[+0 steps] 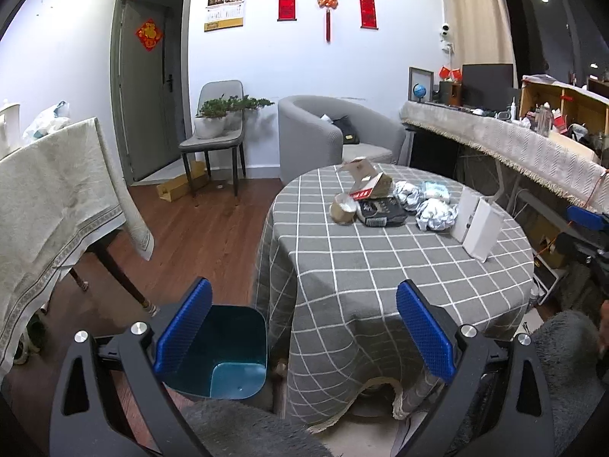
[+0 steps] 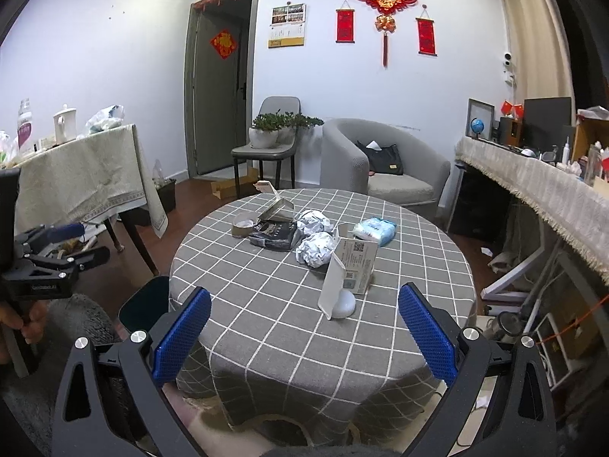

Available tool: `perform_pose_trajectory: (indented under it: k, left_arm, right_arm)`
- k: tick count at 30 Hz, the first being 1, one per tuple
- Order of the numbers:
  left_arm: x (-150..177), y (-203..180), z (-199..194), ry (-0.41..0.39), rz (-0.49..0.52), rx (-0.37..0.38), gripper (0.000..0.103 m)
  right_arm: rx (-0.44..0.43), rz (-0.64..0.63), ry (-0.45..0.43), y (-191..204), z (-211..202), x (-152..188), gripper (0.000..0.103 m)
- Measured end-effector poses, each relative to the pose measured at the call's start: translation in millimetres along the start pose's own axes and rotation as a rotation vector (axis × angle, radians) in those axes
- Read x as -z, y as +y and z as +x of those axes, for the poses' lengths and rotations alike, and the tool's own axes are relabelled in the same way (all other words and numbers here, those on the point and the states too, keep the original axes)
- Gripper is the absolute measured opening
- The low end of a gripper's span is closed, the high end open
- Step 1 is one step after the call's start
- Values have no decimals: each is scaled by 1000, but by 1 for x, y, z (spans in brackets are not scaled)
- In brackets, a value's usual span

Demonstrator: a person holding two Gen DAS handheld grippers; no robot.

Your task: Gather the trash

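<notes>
Both tongs hang spread and empty, and the right gripper (image 2: 304, 337) sits nearer the upright white box (image 2: 348, 276) than the left gripper (image 1: 304, 337), with crumpled foil (image 2: 316, 249) just beyond that box.

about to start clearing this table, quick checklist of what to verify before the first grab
1. Left gripper open and holding nothing: ok.
2. Right gripper open and holding nothing: ok.
3. Teal bin on the floor beside the table, mouth open, no trash seen in it: ok.
4. Trash in plain view on the checked tablecloth: crumpled foil balls, white box, black packet, tape roll: ok.
5. White box stable: cannot tell, it stands on edge.
</notes>
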State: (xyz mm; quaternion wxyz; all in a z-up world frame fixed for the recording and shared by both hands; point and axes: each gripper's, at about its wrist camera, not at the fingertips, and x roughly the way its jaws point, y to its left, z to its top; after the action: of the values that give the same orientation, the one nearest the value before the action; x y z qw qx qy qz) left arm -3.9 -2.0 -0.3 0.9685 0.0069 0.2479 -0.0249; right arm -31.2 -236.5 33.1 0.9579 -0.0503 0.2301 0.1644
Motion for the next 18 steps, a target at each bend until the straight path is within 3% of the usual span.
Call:
perform_pose_trajectory:
  k: [6,8,14,18]
  left_arm:
    - [-6,0,7,24,3,-17,97]
    - [-9,2,11,36,-7,-19,90]
    - [-22,5,21,61,-41,14,85]
    - [-33,3,31,68,-29,29,83]
  right_arm:
    - [-16,33,9,-4,7,-8,97]
    - [-17,36,13,-4,11,-11,95]
    - [-24,84,33,-18,35,-18,94]
    - [-21,93,57,-27,56,-23,85]
